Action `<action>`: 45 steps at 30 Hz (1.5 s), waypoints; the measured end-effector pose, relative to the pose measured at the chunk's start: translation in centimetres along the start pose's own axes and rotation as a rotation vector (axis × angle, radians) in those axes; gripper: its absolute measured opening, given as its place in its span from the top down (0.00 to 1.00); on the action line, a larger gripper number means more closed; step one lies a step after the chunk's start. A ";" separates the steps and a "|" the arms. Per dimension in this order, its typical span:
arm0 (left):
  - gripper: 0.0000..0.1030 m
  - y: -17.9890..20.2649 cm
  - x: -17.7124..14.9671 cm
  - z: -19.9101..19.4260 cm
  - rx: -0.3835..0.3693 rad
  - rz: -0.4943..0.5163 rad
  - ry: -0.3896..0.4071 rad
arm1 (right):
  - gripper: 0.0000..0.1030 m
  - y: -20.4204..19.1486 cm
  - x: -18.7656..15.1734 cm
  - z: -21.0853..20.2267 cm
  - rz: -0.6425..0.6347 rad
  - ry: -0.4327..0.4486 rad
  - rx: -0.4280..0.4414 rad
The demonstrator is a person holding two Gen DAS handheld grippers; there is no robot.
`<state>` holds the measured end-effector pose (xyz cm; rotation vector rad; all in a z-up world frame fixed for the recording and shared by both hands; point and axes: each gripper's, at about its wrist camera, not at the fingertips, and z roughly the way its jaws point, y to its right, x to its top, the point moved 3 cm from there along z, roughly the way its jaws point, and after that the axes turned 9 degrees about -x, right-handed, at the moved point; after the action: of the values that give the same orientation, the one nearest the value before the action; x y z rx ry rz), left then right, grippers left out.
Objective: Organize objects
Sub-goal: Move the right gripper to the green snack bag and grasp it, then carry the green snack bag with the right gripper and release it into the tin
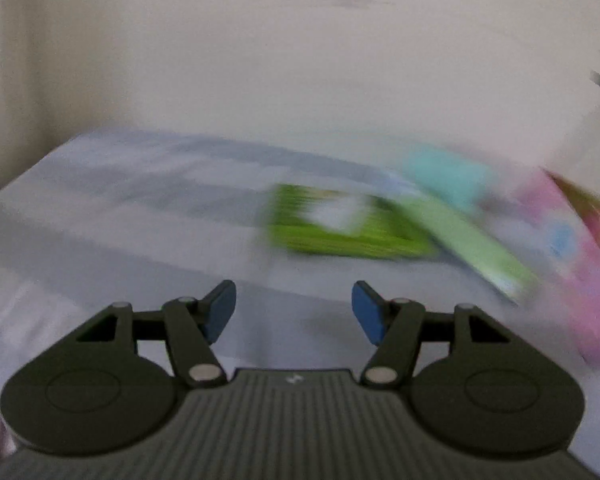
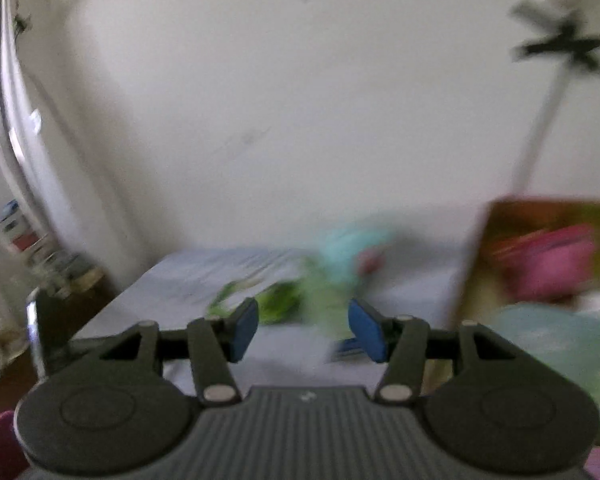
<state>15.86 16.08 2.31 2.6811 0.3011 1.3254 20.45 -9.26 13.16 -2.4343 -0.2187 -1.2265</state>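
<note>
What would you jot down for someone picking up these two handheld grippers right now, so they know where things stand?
Left gripper: open, nothing between its blue pads.
Right gripper: open, also empty.
Both views are blurred.
On the pale blue-grey bedsheet: a flat bright green packet, a long light green box leaning beside it, a turquoise object behind, and a pink box at the right.
Done: cannot tell; nothing is held.
Left: the items look ungrouped, so sorting probably remains.

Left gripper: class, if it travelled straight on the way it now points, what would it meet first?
Probably the pale bedsheet: the open, empty left gripper points down at bare cloth. The green packet lies farther on, right of that line; blur makes depth uncertain.
</note>
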 end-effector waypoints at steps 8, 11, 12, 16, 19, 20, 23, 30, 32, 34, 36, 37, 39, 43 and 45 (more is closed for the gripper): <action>0.38 -4.2 5.7 5.0 -0.137 -0.132 -0.052 | 0.50 -6.1 -1.4 14.3 0.134 -0.192 0.033; 0.38 -4.1 6.0 7.6 -0.118 -0.132 -0.085 | 0.50 -5.6 -1.1 17.2 0.161 -0.180 -0.037; 0.38 -4.1 6.0 8.4 -0.124 -0.145 -0.097 | 0.53 -5.4 -1.0 17.9 0.174 -0.179 -0.052; 0.36 -4.0 6.0 10.1 -0.174 -0.187 -0.090 | 0.54 -5.7 -1.0 19.3 0.150 -0.146 -0.070; 0.47 -3.2 5.7 10.5 -0.207 -0.160 -0.078 | 0.54 -5.9 -1.5 20.7 0.176 -0.188 -0.026; 0.53 -3.0 5.5 10.5 -0.232 -0.150 -0.079 | 0.54 -6.3 -2.0 21.2 0.186 -0.214 -0.021; 0.65 -3.0 5.0 9.8 -0.260 -0.159 -0.071 | 0.61 -6.9 -2.6 20.9 0.186 -0.211 -0.011; 0.70 0.0 3.6 4.9 -0.287 -0.152 -0.048 | 0.69 -6.8 -3.4 15.1 0.151 -0.165 -0.005; 0.70 1.7 3.8 3.8 -0.308 -0.130 -0.031 | 0.69 -5.9 -3.1 12.7 0.154 -0.133 -0.011; 0.70 4.2 4.0 2.3 -0.341 -0.102 -0.011 | 0.69 -4.4 -2.5 9.8 0.163 -0.089 -0.028; 0.70 7.6 4.5 1.3 -0.381 -0.057 0.006 | 0.69 -2.3 -1.8 6.7 0.172 -0.039 -0.050; 0.70 9.4 4.7 0.9 -0.402 -0.033 0.011 | 0.69 -1.2 -1.4 5.3 0.176 -0.014 -0.067; 0.70 13.6 4.8 0.7 -0.444 0.022 0.008 | 0.69 1.5 -0.8 2.3 0.185 0.034 -0.114; 0.70 22.0 3.9 2.2 -0.516 0.120 -0.018 | 0.69 8.1 -0.4 -2.7 0.212 0.093 -0.222; 0.70 26.2 3.3 3.7 -0.546 0.159 -0.044 | 0.69 11.5 -0.5 -4.4 0.223 0.106 -0.277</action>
<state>23.85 -8.69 8.05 2.2964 -0.2527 1.1714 20.52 -21.54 11.90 -2.5265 0.2637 -1.3530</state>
